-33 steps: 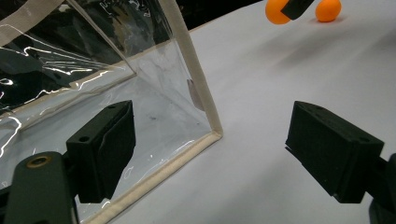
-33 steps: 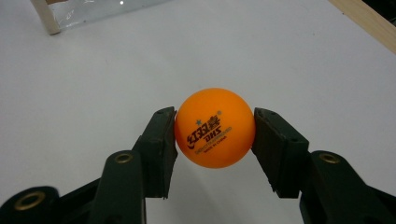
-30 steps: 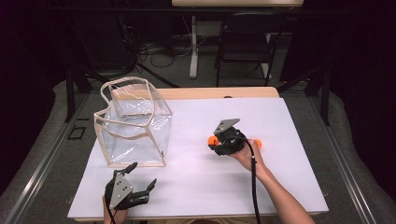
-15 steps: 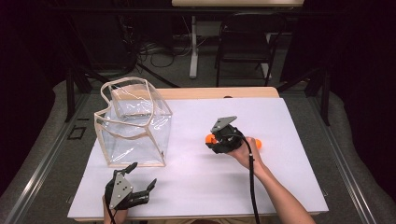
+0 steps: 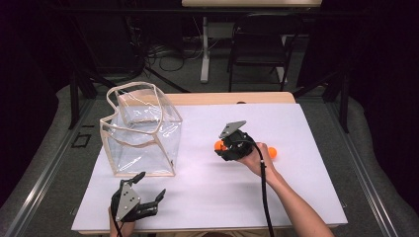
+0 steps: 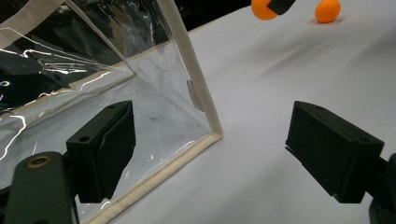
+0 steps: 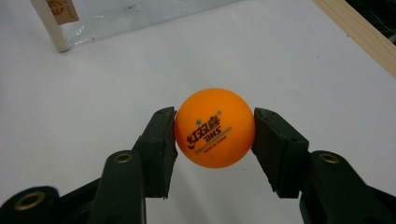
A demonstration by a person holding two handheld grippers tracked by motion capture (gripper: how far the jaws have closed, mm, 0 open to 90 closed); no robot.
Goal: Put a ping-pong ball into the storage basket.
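On the white bench (image 5: 306, 187), right gripper (image 7: 215, 128) fingers pinch a smooth ball (image 7: 215, 127); it could squirt out. Left gripper (image 6: 210, 149) fingers spread, bag (image 5: 141, 131) at ten o'clock.

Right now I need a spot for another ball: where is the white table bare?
Bare: the white tabletop between the left gripper and the right forearm, and its far right part. Crowded: beside the clear plastic bag, and around the held orange ball and the loose orange ball.

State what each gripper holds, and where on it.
Right gripper clamps an orange ball across its middle; left gripper is open, holding nothing.
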